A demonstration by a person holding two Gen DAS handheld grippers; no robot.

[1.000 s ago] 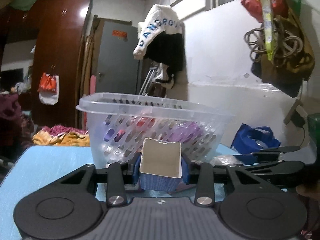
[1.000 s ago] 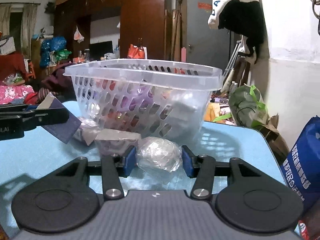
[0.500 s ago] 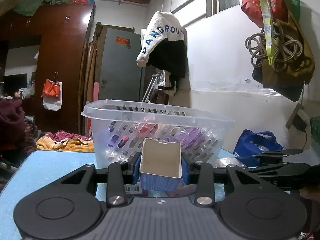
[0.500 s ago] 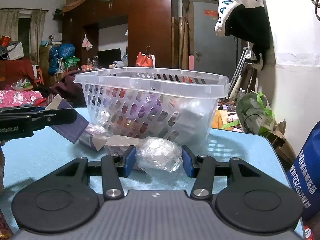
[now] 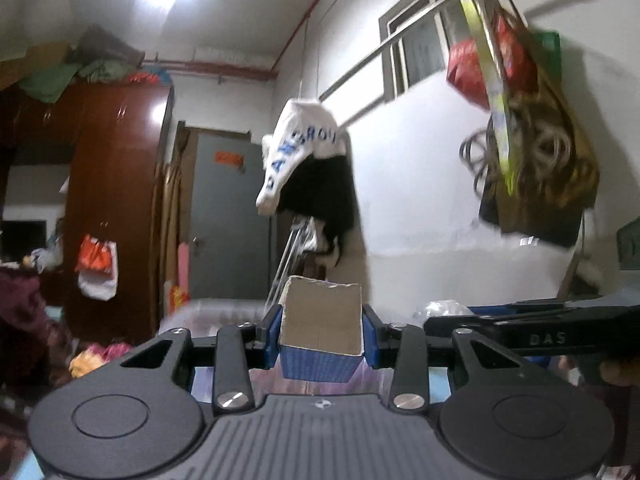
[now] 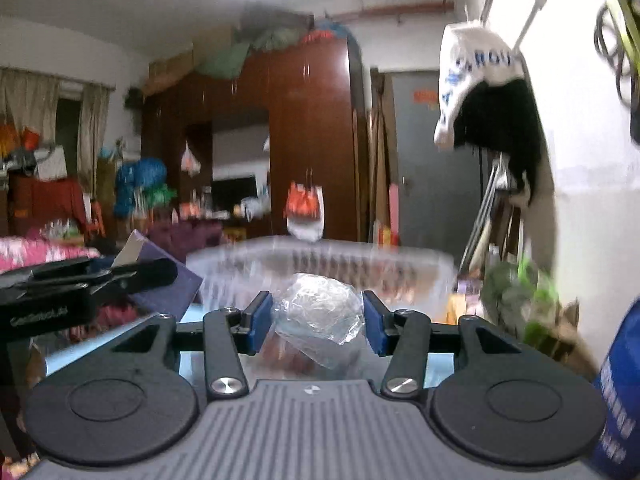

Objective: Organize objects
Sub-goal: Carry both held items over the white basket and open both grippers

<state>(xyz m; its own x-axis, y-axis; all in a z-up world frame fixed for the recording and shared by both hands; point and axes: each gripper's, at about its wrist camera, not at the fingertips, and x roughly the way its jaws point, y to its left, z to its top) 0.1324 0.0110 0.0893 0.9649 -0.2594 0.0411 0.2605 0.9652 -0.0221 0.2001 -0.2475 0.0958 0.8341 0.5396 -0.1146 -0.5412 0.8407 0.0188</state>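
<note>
Grippers both carry loads above the clear plastic basket (image 6: 320,260); left gripper (image 5: 322,338) clamps an open blue carton (image 5: 320,332); right gripper (image 6: 318,322) pinches a crumpled clear plastic bag (image 6: 318,312).

Open-topped blue carton (image 5: 321,330) and crumpled clear plastic wad (image 6: 318,314), each raised above the perforated basket (image 6: 320,264)

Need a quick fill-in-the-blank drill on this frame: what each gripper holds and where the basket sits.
1. The left gripper is shut on an open blue ____.
2. The right gripper is shut on a crumpled clear ____ bag.
3. In the right wrist view, the clear basket lies ____ the held bag.
4. The white garment hangs from a wall ____.

Missing words: box; plastic; behind; rail
</note>
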